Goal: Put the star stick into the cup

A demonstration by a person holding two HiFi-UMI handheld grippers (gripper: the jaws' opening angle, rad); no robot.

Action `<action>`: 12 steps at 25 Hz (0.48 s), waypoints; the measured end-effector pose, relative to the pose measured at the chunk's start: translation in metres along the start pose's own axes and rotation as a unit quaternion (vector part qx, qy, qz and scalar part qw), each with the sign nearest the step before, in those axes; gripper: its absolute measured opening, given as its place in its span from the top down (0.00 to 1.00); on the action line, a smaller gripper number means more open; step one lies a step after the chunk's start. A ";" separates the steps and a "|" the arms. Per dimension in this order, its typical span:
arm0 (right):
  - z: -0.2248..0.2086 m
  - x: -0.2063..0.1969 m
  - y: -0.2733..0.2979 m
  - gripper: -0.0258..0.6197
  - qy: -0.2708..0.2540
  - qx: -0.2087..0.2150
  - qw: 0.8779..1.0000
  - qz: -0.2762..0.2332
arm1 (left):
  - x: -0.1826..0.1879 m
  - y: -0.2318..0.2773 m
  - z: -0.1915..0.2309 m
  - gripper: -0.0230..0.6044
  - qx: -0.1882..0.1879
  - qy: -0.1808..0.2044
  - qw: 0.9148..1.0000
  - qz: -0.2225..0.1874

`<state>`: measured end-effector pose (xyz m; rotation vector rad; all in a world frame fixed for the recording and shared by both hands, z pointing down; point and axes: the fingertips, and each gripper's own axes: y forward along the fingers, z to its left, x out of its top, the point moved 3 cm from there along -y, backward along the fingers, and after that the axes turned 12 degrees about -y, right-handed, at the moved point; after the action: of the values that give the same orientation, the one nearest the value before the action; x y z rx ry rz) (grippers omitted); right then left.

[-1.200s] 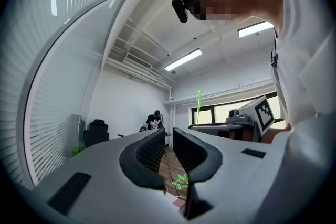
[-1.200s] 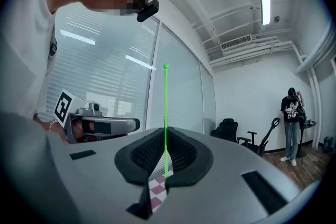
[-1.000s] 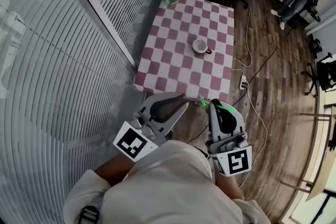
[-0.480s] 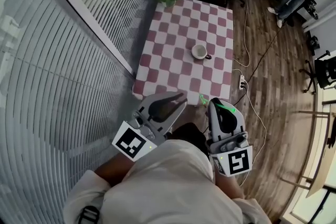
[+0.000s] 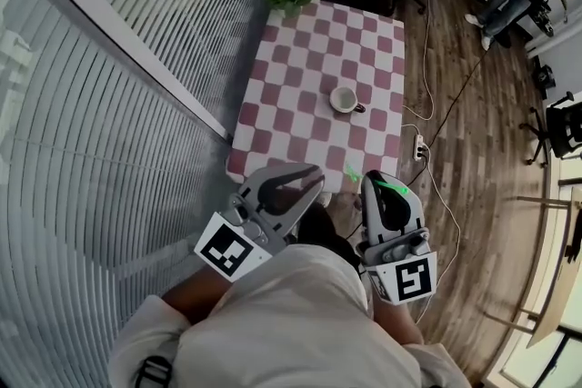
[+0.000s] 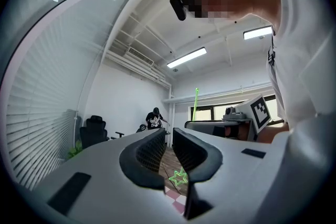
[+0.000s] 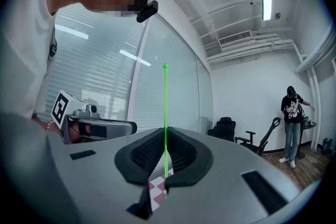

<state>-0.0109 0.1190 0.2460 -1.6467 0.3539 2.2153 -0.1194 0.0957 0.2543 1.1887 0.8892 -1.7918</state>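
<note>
Right gripper (image 5: 370,182): jaws closed on the thin shaft of the star stick (image 7: 166,113).
Left gripper (image 5: 307,184): jaws slightly apart, nothing between them.
Cup (image 5: 346,99): upright on the checkered tabletop (image 5: 291,86), well ahead of both grippers.
Stick location: off the tabletop, star end forward.
Handling: looks light, thin, likely bendy and slippery; a mid-shaft pinch suits.

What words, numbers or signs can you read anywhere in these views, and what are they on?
No readable text anywhere.
Left marker cube, on the left gripper: a black-and-white square code pattern, no letters or digits.
Right marker cube, on the right gripper: the same kind of pattern.
Shirt print on the standing person: too small to read.
</note>
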 end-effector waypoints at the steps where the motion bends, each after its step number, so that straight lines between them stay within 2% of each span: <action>1: -0.003 -0.002 0.002 0.90 0.000 0.001 1.000 -0.001 | 0.000 0.003 0.002 0.85 0.001 0.001 1.000 0.001; 12: -0.066 -0.024 0.028 0.90 0.005 0.006 1.000 -0.002 | -0.002 0.074 0.028 0.85 -0.001 0.008 1.000 0.007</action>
<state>0.0408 0.0642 0.2499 -1.6513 0.3646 2.1982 -0.0641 0.0393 0.2556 1.2069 0.8909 -1.7722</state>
